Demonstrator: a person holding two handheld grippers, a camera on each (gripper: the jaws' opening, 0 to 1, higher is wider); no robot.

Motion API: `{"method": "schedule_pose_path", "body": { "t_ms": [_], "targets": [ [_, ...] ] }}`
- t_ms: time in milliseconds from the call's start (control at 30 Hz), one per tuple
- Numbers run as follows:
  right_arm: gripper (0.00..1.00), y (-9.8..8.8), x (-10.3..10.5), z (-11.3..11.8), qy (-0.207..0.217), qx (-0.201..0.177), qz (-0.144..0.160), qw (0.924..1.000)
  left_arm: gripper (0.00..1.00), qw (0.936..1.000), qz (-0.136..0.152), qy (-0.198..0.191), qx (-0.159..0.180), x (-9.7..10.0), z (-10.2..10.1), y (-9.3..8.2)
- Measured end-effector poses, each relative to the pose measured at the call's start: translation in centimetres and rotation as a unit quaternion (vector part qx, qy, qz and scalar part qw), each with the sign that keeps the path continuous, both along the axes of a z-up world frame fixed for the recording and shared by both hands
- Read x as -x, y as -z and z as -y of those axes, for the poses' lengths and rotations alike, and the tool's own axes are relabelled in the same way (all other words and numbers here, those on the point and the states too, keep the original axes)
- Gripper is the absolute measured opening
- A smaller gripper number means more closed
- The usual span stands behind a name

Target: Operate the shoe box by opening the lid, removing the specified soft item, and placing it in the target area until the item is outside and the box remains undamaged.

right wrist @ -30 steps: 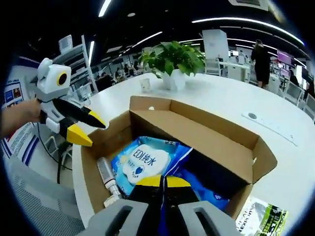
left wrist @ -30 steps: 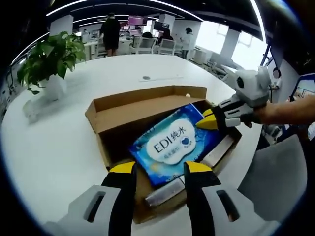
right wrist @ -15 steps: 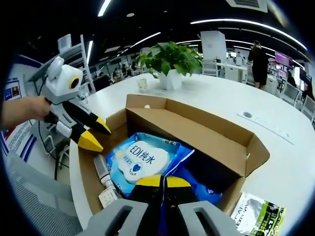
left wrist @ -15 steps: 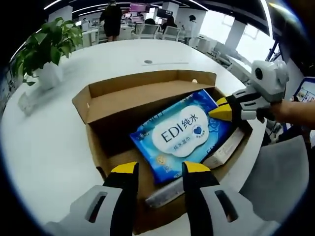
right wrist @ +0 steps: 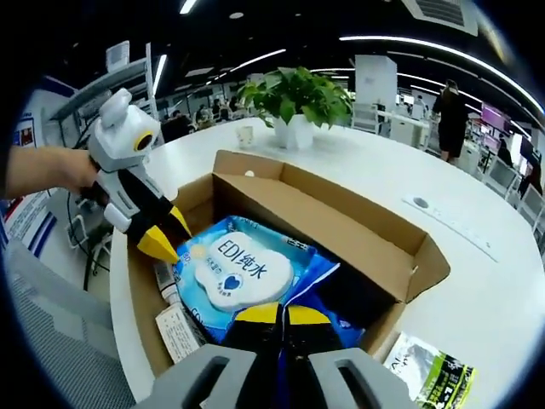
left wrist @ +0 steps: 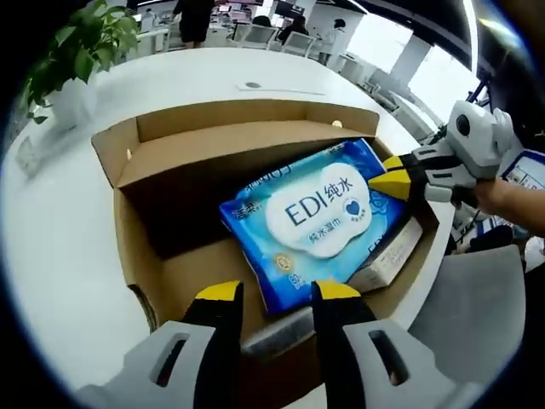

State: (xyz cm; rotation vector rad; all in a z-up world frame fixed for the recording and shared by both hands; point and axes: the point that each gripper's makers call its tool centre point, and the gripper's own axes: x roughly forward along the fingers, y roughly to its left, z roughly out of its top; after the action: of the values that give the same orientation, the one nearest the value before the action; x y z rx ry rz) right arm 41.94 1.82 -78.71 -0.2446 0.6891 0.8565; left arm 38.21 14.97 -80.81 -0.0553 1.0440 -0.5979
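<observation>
Open shoe box (left wrist: 255, 136) on the white counter (left wrist: 60, 247) — blue wipes pack (left wrist: 311, 223) labelled "EDI" inside.
Right tongs (right wrist: 282, 313) clenched on the pack's edge at 6 o'clock — left tongs (left wrist: 271, 292) released.

We are in a large open-plan office. The white round surface (right wrist: 477, 281) carries a potted plant (right wrist: 298, 102), long strip lights (right wrist: 426, 43) run across a dark ceiling, and behind it we see rows of desks with office chairs (left wrist: 255, 32), monitors, white columns (right wrist: 375, 81), and a person standing (right wrist: 449, 106) among them.
</observation>
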Motion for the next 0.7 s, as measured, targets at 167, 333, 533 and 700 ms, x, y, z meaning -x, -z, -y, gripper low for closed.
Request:
{"method": "schedule_pose_path", "body": {
  "t_ms": [167, 333, 533, 700],
  "targets": [
    [0.0, 0.0, 0.0, 0.0, -0.004, 0.004, 0.002, 1.0, 0.27, 0.9996, -0.02, -0.009, 0.019, -0.1, 0.2, 0.6],
    [0.0, 0.1, 0.0, 0.0, -0.003, 0.003, 0.001, 1.0, 0.23, 0.9985, -0.037, -0.019, 0.036, 0.1, 0.9, 0.9],
    [0.0, 0.1, 0.1, -0.1, 0.001, -0.001, -0.003, 1.0, 0.2, 0.9979, -0.045, -0.028, 0.037, 0.0, 1.0, 1.3],
    [0.0, 0.2, 0.2, 0.0, 0.01, -0.006, -0.009, 0.9999, 0.13, 0.9971, -0.046, -0.045, 0.039, -0.3, 1.0, 1.4]
  ]
}}
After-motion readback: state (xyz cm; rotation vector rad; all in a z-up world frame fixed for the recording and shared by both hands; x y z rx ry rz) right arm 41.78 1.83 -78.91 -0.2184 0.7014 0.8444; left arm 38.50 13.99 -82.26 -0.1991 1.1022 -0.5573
